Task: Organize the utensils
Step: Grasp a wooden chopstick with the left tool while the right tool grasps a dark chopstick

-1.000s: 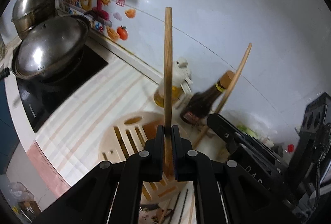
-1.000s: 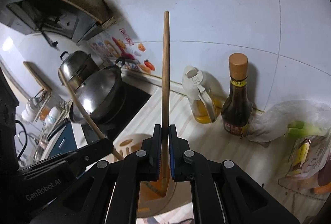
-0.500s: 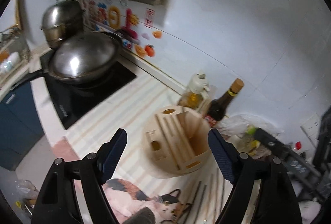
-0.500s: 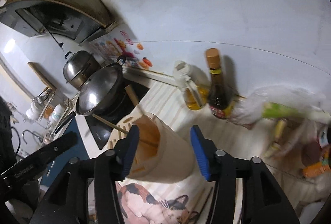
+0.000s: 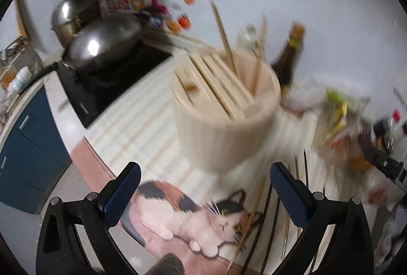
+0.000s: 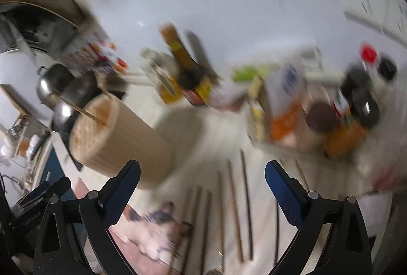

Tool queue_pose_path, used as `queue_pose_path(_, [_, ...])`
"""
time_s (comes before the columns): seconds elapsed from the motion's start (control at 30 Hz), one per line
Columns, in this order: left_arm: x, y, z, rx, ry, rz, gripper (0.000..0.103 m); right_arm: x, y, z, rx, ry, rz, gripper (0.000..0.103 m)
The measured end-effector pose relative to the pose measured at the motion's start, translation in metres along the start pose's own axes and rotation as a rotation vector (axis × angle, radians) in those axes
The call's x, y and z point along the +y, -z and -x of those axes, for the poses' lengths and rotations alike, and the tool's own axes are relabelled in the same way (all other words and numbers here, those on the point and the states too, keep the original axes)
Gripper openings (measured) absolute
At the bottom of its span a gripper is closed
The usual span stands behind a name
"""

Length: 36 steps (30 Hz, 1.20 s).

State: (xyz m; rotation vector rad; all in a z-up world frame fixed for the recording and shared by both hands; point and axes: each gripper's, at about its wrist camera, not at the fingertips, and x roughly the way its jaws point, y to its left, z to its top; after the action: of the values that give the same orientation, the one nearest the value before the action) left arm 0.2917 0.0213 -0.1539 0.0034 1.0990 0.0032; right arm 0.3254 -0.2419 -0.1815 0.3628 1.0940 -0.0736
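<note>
A round pale wooden utensil holder (image 5: 226, 107) stands on the striped counter, with two wooden chopsticks (image 5: 225, 38) leaning in its open compartment. It also shows in the right wrist view (image 6: 117, 137). Several loose chopsticks (image 6: 235, 214) lie on the counter in front of the holder; they also show in the left wrist view (image 5: 287, 219). My left gripper (image 5: 203, 193) is open and empty, low in front of the holder. My right gripper (image 6: 202, 188) is open and empty above the loose chopsticks. Both views are blurred.
A cat-print mat (image 5: 193, 214) lies at the counter's front edge. A dark sauce bottle (image 5: 290, 56) and an oil bottle stand behind the holder. A wok (image 5: 101, 43) sits on the black hob at left. Bags, jars and bottles (image 6: 330, 107) crowd the right.
Both grippers let go of their chopsticks, which now stand in the holder, and opened. Both have since dropped lower and pulled back toward the loose chopsticks on the counter.
</note>
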Motion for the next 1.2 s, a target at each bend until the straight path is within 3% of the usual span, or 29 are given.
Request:
queue_pose_path(0.07, [-0.012, 0.012, -0.016, 0.04, -0.011, -0.03, 0.103, -0.015, 0.01, -0.016, 0.055, 0.012, -0.021, 0.098])
queue_pose_path(0.1, [-0.019, 0.019, -0.027, 0.069, -0.012, -0.048, 0.103, -0.023, 0.016, -0.024, 0.086, 0.017, -0.028, 0.09])
queue_pose_path(0.13, [-0.023, 0.024, -0.034, 0.086, -0.016, -0.06, 0.103, -0.029, 0.022, -0.033, 0.118, 0.028, -0.031, 0.074])
queue_pose_path(0.2, [-0.033, 0.035, -0.052, 0.138, -0.024, -0.08, 0.103, -0.041, 0.035, -0.053, 0.187, 0.053, -0.04, 0.057])
queue_pose_path(0.3, [-0.046, 0.05, -0.08, 0.206, -0.012, -0.117, 0.102, -0.058, 0.048, -0.071, 0.246, 0.055, -0.065, 0.046])
queue_pose_path(0.4, [-0.064, 0.064, -0.111, 0.287, 0.03, -0.172, 0.097, -0.073, 0.059, -0.085, 0.284, 0.053, -0.094, 0.042])
queue_pose_path(0.43, [-0.067, 0.066, -0.117, 0.309, 0.045, -0.184, 0.091, -0.078, 0.062, -0.089, 0.297, 0.05, -0.106, 0.04])
queue_pose_path(0.47, [-0.073, 0.07, -0.126, 0.335, 0.053, -0.203, 0.075, -0.083, 0.063, -0.093, 0.308, 0.046, -0.114, 0.038])
queue_pose_path(0.5, [-0.079, 0.075, -0.134, 0.362, 0.065, -0.228, 0.067, -0.084, 0.063, -0.098, 0.318, 0.041, -0.114, 0.037])
queue_pose_path(0.57, [-0.088, 0.081, -0.147, 0.397, 0.074, -0.261, 0.06, -0.083, 0.063, -0.107, 0.343, 0.042, -0.09, 0.036])
queue_pose_path(0.63, [-0.095, 0.085, -0.156, 0.416, 0.07, -0.283, 0.056, -0.077, 0.058, -0.119, 0.365, 0.039, -0.063, 0.036])
queue_pose_path(0.7, [-0.098, 0.09, -0.163, 0.428, 0.054, -0.303, 0.041, -0.071, 0.055, -0.134, 0.393, 0.042, -0.028, 0.036])
queue_pose_path(0.73, [-0.098, 0.09, -0.163, 0.422, 0.058, -0.297, 0.039, -0.069, 0.053, -0.14, 0.398, 0.047, -0.019, 0.036])
queue_pose_path(0.87, [-0.091, 0.087, -0.163, 0.418, 0.061, -0.255, 0.006, -0.061, 0.05, -0.17, 0.437, 0.086, 0.039, 0.036])
queue_pose_path(0.93, [-0.081, 0.084, -0.164, 0.421, 0.059, -0.209, 0.005, -0.057, 0.049, -0.181, 0.443, 0.111, 0.056, 0.037])
queue_pose_path(0.97, [-0.075, 0.082, -0.164, 0.42, 0.051, -0.184, 0.005, -0.052, 0.047, -0.182, 0.434, 0.122, 0.08, 0.031])
queue_pose_path(1.03, [-0.062, 0.081, -0.165, 0.426, 0.055, -0.133, 0.005, -0.048, 0.046, -0.183, 0.43, 0.16, 0.101, 0.011])
queue_pose_path(1.2, [-0.034, 0.086, -0.16, 0.444, 0.062, -0.056, 0.005, -0.051, 0.057, -0.172, 0.452, 0.197, 0.101, 0.005])
